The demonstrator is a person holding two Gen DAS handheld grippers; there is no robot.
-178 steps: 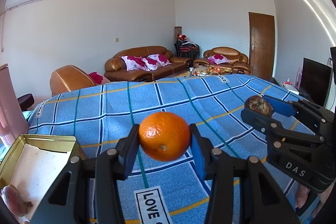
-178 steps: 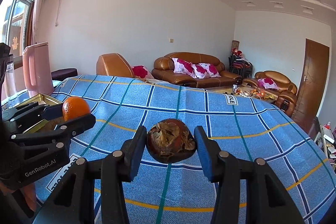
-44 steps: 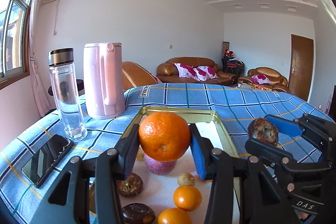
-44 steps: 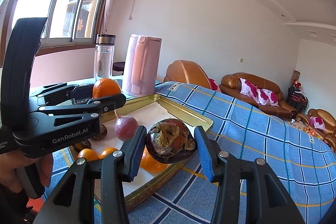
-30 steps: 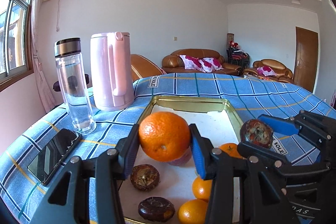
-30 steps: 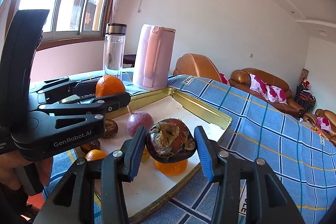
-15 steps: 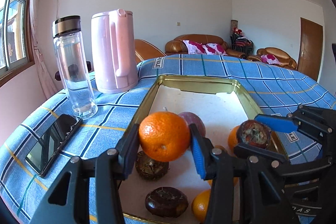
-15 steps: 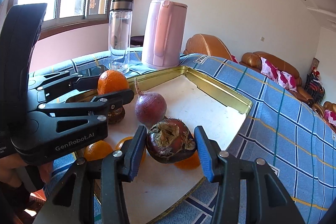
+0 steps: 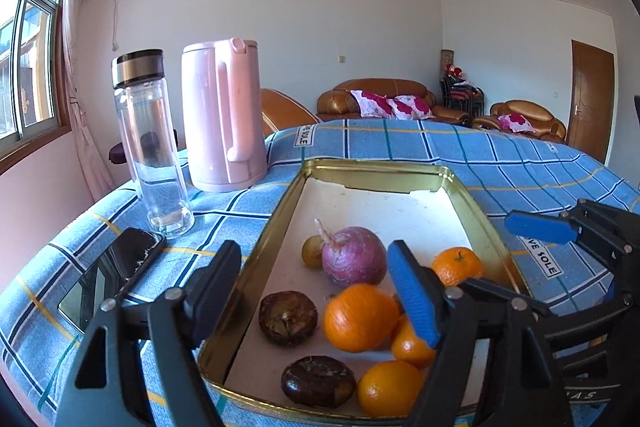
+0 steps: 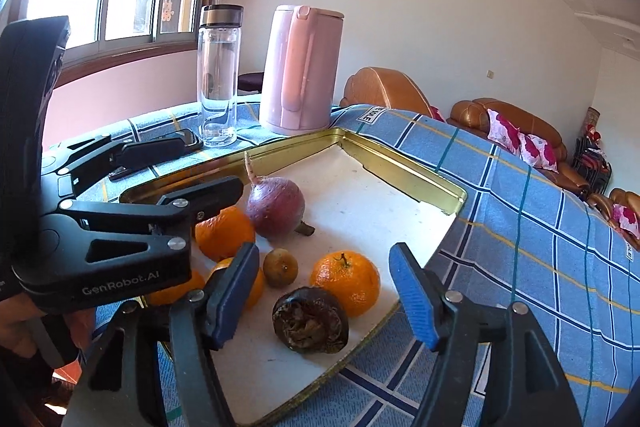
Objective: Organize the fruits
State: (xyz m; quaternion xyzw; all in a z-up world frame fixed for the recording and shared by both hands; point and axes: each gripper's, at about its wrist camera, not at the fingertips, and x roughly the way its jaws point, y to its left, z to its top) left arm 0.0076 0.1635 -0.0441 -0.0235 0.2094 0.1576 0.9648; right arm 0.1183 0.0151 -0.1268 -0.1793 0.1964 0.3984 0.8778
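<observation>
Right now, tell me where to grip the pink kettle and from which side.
Take the pink kettle by its handle, an upright loop on the side facing the gold tray. Come level from the tray side and close across the loop; the body looks too wide.

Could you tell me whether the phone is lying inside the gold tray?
No, the phone lies on the blue checked cloth, outside the gold tray, near the clear bottle.
</observation>
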